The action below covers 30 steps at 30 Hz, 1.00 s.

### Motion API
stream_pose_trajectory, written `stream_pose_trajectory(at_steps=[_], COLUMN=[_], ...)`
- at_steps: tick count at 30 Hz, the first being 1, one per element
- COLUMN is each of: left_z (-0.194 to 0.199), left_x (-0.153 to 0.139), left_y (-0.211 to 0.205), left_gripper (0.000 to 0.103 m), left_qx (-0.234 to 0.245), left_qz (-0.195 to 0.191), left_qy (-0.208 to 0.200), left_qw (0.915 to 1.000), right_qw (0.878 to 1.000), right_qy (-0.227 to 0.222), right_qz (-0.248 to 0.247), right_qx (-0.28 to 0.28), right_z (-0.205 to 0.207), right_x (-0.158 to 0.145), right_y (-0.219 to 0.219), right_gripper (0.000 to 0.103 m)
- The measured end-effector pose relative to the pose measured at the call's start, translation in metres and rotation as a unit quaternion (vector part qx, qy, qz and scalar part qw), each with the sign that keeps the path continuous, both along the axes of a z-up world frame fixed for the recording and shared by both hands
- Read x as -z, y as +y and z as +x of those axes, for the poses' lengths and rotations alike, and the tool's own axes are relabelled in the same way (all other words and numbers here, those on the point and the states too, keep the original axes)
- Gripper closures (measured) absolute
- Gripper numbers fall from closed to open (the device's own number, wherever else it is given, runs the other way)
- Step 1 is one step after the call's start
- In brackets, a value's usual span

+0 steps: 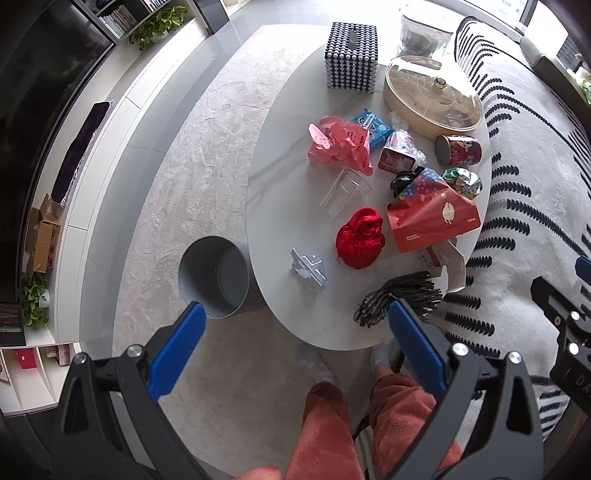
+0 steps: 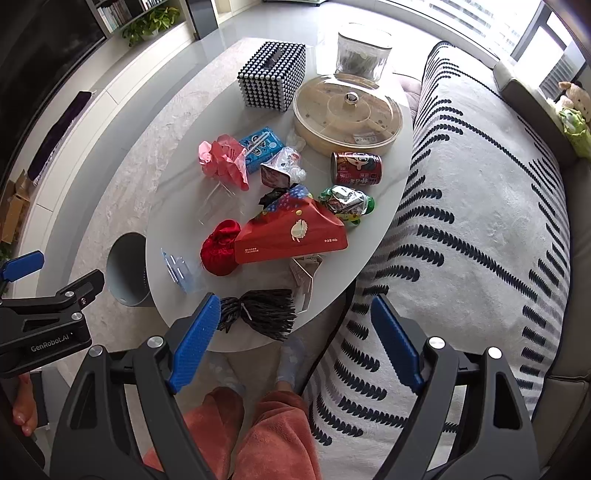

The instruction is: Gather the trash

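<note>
Partly hidden behind the table (image 1: 280, 206), the bin (image 1: 214, 277); left gripper (image 1: 295, 314) and right gripper (image 2: 295, 314) gape empty.

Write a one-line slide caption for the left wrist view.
Open left gripper above a table strewn with trash, grey bin beside it.

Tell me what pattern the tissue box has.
The tissue box is dark with rows of white studs, clearest in the right wrist view.

Studded tissue box (image 2: 272, 75) at far end of counter (image 2: 373, 214). Lidded round snack tray (image 2: 347, 112) just right of box; clear jar (image 2: 364, 50) behind tray. Striped sofa throw (image 2: 480, 206) right of counter. Potted plant (image 1: 159, 26) far left of box.
</note>
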<state>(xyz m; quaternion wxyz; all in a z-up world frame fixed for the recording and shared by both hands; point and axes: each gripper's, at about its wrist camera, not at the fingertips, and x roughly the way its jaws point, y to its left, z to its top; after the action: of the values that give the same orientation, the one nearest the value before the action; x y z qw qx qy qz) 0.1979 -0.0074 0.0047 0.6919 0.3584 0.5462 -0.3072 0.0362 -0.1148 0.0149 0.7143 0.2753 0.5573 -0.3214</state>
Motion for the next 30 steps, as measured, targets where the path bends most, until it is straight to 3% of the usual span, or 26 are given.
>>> stream_pose_trajectory(at_steps=[17, 30], left_z=[0.006, 0.008], left_x=[0.009, 0.011], left_y=[0.008, 0.009], left_gripper=[0.004, 0.004], left_qx=[-0.014, -0.022], left_qz=[0.002, -0.004], left_qy=[-0.002, 0.008], left_qw=[0.9999, 0.9997], right_qw=[1.0, 1.0], right_qy=[-0.005, 0.006], right_qz=[0.005, 0.003], right_qx=[0.0, -0.011], right_z=[0.002, 0.014], right_x=[0.01, 0.015], right_y=[0.003, 0.004], right_gripper=[0.027, 0.038])
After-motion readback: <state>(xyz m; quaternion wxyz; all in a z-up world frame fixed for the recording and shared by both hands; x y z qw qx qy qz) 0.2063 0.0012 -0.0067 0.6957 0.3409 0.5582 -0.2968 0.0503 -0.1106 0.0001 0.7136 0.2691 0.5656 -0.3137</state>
